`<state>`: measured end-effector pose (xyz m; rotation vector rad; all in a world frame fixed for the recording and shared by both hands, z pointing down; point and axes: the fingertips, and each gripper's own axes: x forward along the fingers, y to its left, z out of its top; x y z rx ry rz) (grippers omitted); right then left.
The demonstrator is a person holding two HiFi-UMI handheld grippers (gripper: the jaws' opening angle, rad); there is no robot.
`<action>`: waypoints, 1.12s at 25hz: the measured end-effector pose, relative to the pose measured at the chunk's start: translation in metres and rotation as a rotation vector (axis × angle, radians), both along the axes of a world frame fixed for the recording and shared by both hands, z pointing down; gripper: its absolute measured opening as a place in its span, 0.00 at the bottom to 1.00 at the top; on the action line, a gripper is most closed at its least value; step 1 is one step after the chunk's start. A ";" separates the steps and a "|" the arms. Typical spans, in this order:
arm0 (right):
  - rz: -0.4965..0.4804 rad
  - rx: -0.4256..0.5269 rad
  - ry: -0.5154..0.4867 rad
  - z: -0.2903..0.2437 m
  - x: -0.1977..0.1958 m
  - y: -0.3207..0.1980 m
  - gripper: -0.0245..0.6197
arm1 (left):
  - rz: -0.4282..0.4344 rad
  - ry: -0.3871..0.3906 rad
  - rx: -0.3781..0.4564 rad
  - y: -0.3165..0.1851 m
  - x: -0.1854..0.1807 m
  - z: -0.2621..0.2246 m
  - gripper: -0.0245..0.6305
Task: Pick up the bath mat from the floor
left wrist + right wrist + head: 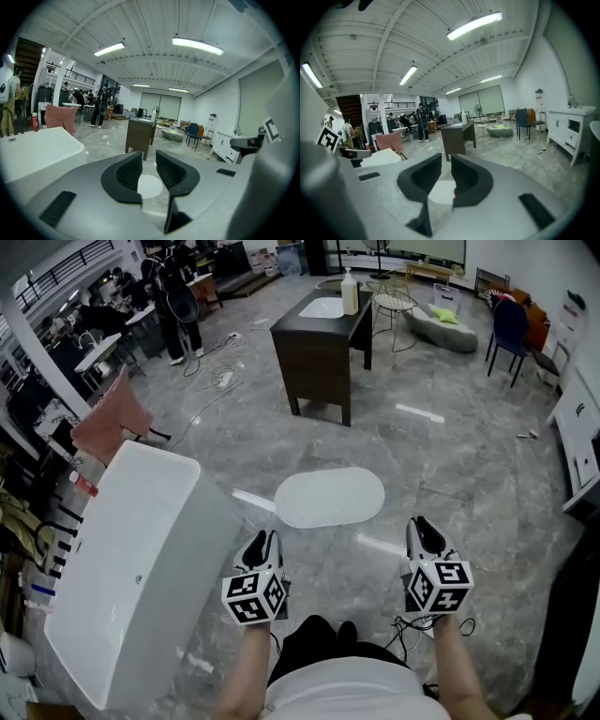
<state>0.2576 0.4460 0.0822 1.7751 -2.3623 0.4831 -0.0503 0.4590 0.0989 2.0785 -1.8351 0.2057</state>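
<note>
Left gripper point(265, 540) (jaws apart) faces bath mat point(330, 497), long axis left-to-right.

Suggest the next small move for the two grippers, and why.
Probably step in and lower both grippers toward the near edge of the bath mat. It lies flat on the floor, untouched; the left gripper and right gripper hang short of it and above it, jaws slightly apart with nothing between them.
</note>
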 end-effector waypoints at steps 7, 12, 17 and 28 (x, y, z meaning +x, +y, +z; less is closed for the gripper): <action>-0.030 -0.052 -0.022 0.010 0.002 -0.011 0.24 | -0.019 0.002 -0.013 -0.008 -0.004 0.003 0.25; -0.020 -0.078 -0.048 0.017 0.001 -0.037 0.25 | -0.026 0.003 -0.024 -0.032 -0.012 0.008 0.28; -0.005 -0.084 -0.030 0.025 -0.003 -0.080 0.25 | -0.033 0.011 -0.049 -0.076 -0.028 0.027 0.30; 0.032 -0.191 0.002 0.054 -0.032 -0.241 0.25 | -0.039 0.017 -0.108 -0.243 -0.086 0.057 0.34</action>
